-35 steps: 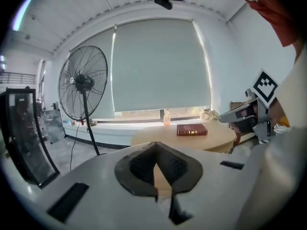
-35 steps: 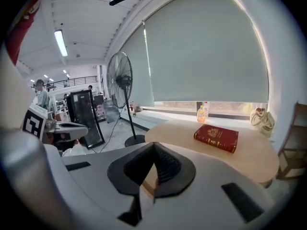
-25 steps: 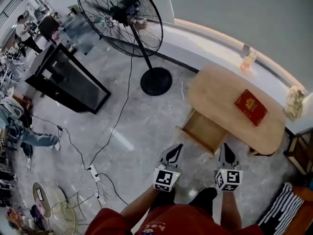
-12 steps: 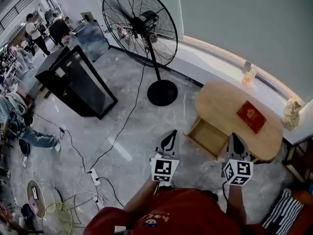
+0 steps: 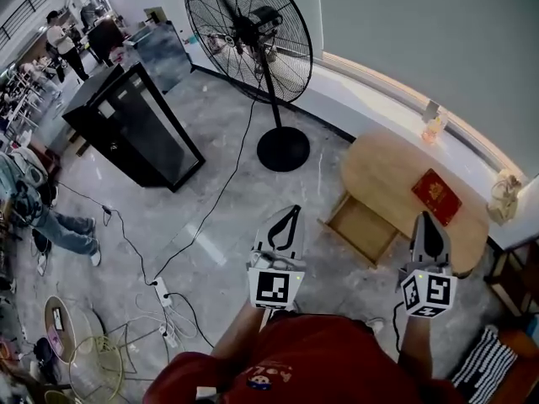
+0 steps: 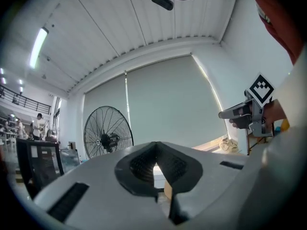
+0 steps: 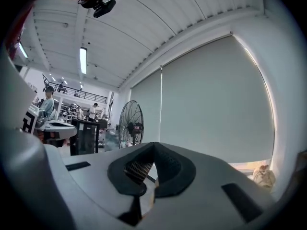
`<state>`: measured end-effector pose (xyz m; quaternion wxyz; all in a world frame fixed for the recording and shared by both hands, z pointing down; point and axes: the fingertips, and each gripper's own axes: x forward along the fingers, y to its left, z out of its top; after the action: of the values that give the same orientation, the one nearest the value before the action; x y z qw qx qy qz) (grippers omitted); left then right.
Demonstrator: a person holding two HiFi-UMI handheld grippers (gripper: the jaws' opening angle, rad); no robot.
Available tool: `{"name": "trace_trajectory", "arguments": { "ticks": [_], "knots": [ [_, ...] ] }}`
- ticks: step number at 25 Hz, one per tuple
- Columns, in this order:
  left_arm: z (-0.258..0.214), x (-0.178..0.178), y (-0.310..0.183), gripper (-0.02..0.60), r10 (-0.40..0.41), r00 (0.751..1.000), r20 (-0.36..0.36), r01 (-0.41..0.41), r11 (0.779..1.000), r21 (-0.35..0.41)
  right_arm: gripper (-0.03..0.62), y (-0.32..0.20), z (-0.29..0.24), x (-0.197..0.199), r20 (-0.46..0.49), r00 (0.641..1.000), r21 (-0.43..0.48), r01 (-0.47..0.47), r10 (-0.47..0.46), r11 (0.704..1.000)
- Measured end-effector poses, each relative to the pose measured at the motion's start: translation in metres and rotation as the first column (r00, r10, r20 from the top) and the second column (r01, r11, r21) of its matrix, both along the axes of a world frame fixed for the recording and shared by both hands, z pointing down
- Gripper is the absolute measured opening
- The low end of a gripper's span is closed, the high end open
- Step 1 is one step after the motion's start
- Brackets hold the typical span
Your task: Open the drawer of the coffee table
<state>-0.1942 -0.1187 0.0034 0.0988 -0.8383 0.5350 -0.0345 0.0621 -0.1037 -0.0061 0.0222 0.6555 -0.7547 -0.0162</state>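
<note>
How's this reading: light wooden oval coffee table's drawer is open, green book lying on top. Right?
Wrong colour: the rectangular book on the light wooden oval coffee table is red, not green, per the head view. Its wooden drawer is open.

No legible text; shirt print possibly lettering

Red book (tan coffee table).

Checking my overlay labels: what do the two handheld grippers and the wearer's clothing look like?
Both match: the left gripper and right gripper have pale grey bodies tapering to black ribbed jaw pads, and each carries a white marker cube with black square patterns at its rear. The person wears a red top.
</note>
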Motion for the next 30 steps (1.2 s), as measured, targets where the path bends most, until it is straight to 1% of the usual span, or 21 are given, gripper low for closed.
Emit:
{"name": "trace_trajectory", "arguments": {
  "ticks": [3,6,8,11,14,17,20,24,30],
  "knots": [
    [-0.001,0.001,0.002,0.006,0.011,1.0,0.008,-0.011,1.0,0.023,-0.005,0.002,0.005,-0.001,0.0,1.0,-0.005,-0.001,0.001,1.0],
    [0.002,-0.003,0.006,0.006,0.001,1.0,-0.01,-0.001,1.0,-0.011,-0.005,0.004,0.005,-0.004,0.003,1.0,-0.003,-0.003,0.003,1.0],
    [0.003,-0.003,0.007,0.006,-0.002,1.0,-0.005,0.002,1.0,-0.012,-0.005,0.005,0.005,-0.004,0.001,1.0,-0.001,-0.002,0.002,1.0],
    [0.002,0.001,0.008,0.006,0.006,1.0,-0.001,-0.006,1.0,0.011,-0.005,0.008,0.009,-0.001,-0.001,1.0,-0.008,-0.001,0.001,1.0],
    [0.005,0.004,0.011,0.006,0.004,1.0,-0.01,-0.004,1.0,-0.02,-0.005,0.012,0.012,0.002,0.005,1.0,-0.012,-0.006,0.006,1.0],
    [0.004,0.006,0.011,0.006,0.014,1.0,0.002,-0.014,1.0,0.006,-0.005,0.014,0.012,0.001,0.009,1.0,-0.01,-0.007,0.007,1.0],
    [0.01,0.006,0.012,0.006,0.008,1.0,0.013,-0.008,1.0,-0.026,-0.005,0.014,0.012,0.0,0.007,1.0,-0.01,-0.005,0.005,1.0],
    [0.011,0.009,0.014,0.006,0.008,1.0,0.014,-0.007,1.0,-0.028,-0.005,0.015,0.014,0.001,0.005,1.0,-0.014,0.002,-0.002,1.0],
    [0.002,0.012,0.017,0.006,0.025,0.999,0.032,-0.025,0.999,0.024,-0.005,0.018,0.011,-0.004,-0.005,1.0,-0.008,0.01,-0.01,1.0]
  ]
}}
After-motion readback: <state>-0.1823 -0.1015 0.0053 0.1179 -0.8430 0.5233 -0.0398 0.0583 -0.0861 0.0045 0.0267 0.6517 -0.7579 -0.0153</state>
